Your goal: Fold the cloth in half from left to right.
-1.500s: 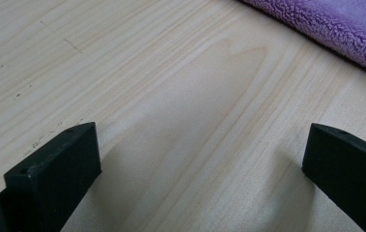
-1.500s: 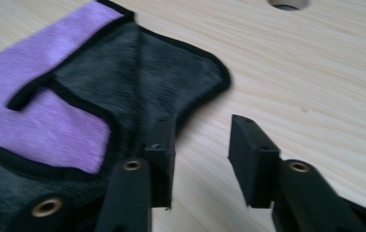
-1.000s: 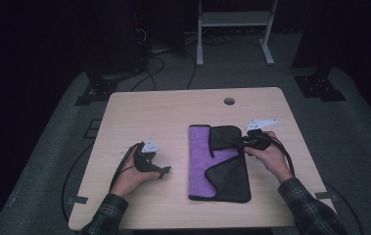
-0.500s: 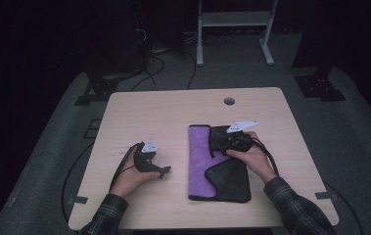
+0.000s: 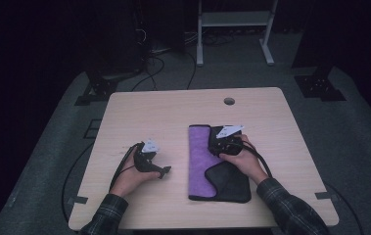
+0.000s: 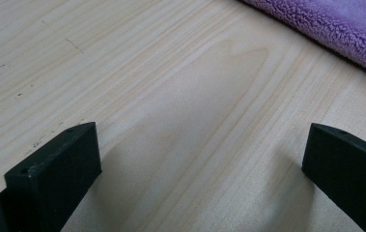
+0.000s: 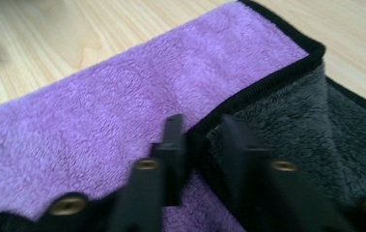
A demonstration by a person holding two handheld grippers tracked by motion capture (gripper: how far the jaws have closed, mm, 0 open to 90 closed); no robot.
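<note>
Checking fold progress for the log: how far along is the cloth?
Done: the cloth lies partly folded, its dark side turned over the purple. In hand: the right claw has just been closing on the black-trimmed edge of the dark flap. Left: carrying that flap across. The left claw rests open on the table, idle.

I'm working in what looks like a dim lab or recording studio. A lone wooden bench (image 5: pixel 173 112) stands on grey carpet (image 5: pixel 359 147), with loose cables (image 5: pixel 166 58), black stands (image 5: pixel 320 83) and a white metal frame (image 5: pixel 232 29) behind it.

Left gripper (image 5: pixel 165 171) fingers wide apart; right gripper (image 5: pixel 211 142) fingers just closing, pinched.
</note>
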